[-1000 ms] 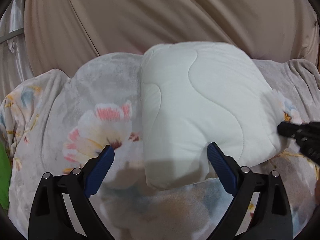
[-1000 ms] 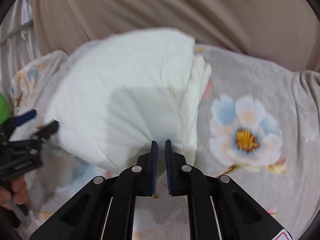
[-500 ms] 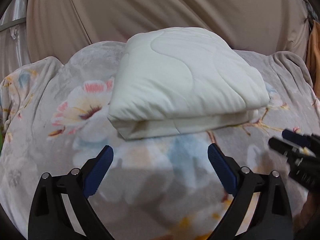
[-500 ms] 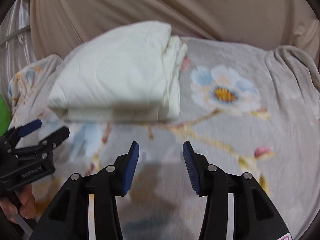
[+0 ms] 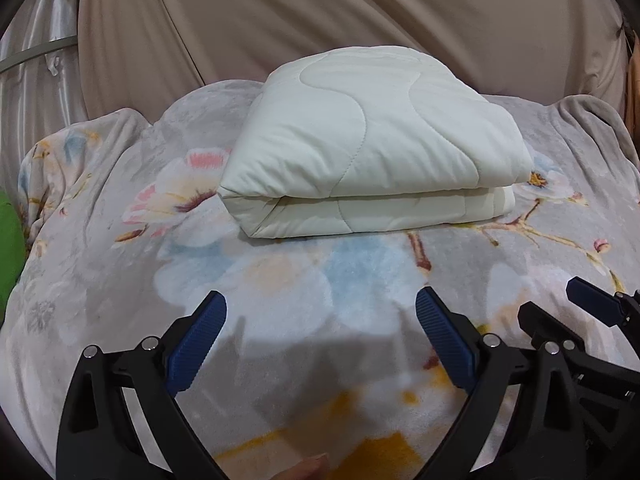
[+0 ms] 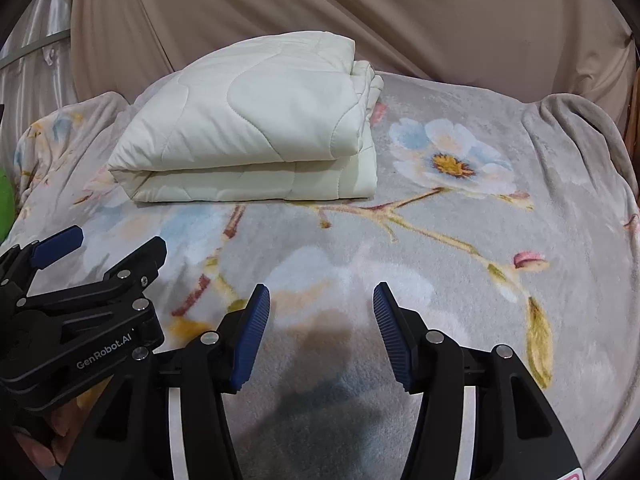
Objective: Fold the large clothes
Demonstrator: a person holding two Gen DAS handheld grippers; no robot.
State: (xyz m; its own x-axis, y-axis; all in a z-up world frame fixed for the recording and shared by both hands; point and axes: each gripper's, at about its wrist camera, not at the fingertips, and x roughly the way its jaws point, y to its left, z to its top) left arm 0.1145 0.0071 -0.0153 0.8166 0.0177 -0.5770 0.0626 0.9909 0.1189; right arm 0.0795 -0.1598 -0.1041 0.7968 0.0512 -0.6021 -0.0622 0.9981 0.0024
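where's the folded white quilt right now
The folded cream-white quilted blanket lies on the grey floral fleece cover, toward its far left in the right wrist view, beyond both hand-held grippers.

A folded cream quilt [image 5: 372, 152] lies on the floral blanket [image 5: 280, 280].

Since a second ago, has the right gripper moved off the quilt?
Yes. The right gripper has backed away toward the near edge of the floral blanket, jaws opening and empty; the folded white quilt lies far ahead.

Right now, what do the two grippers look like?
Both are matte black plastic frames with silver rivets at the joints. Each left gripper and right gripper finger ends in a ribbed blue pad. The left one's side carries white "GenRobot.AI" lettering. White strips show on the right one's frame. No cables visible.
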